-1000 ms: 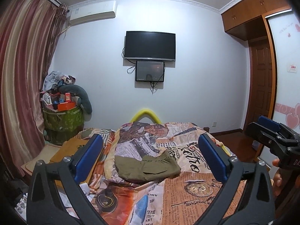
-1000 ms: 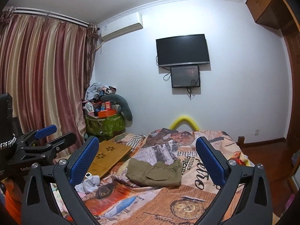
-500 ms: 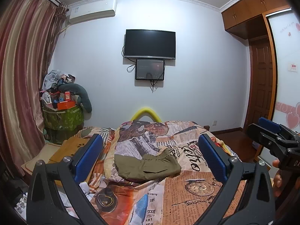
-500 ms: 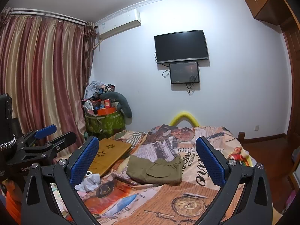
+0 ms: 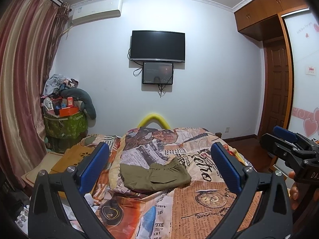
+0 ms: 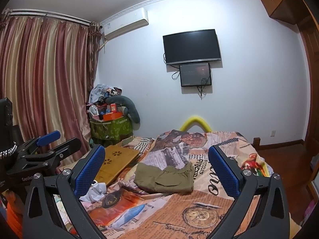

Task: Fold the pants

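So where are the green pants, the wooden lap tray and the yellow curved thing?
green pants [image 5: 154, 177], left wrist view, middle of the folded cloth.
wooden lap tray [image 6: 117, 162], right wrist view, its top surface.
yellow curved thing [image 6: 196, 120], right wrist view, top of the arch.

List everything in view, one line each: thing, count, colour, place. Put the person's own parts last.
olive-green folded fabric pants: 1, olive, lying mid-bed
newspaper-print bedspread: 1, orange and cream, covering the bed
flat black wall television: 1, black, far wall
small dark screen: 1, below the television
white air conditioner: 1, high on the wall
striped red-gold curtains: left side
green storage bin: 1, piled with clutter, corner
wooden lap tray: 1, tan, left of the pants
left hand-held gripper: open, empty
right hand-held gripper: open, empty
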A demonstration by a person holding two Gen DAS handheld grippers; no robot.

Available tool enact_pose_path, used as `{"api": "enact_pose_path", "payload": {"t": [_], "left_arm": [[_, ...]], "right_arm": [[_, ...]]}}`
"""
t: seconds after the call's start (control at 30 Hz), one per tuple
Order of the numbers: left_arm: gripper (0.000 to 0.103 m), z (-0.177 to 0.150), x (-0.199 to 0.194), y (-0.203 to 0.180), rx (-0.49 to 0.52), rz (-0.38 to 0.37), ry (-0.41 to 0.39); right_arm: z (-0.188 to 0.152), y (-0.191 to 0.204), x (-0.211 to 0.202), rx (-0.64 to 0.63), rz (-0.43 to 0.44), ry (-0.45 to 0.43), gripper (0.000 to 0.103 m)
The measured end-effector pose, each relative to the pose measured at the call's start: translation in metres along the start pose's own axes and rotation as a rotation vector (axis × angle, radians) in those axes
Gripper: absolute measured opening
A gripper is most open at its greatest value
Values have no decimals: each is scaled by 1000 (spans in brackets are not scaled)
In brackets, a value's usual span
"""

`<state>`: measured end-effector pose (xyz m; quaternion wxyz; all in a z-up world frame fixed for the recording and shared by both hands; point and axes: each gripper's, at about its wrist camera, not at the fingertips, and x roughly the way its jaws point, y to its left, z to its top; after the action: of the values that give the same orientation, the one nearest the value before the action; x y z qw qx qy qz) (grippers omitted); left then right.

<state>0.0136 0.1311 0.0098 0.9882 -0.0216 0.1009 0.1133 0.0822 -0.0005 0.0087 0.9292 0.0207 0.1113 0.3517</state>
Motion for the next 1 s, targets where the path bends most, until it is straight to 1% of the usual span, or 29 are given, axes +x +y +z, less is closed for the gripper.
{"api": "enact_pose_path", "payload": {"t": [1.0], "left_arm": [[103, 1, 3, 3, 6, -39, 12]], "right_arm": [[-2, -1, -4, 12, -7, 6, 103]]}}
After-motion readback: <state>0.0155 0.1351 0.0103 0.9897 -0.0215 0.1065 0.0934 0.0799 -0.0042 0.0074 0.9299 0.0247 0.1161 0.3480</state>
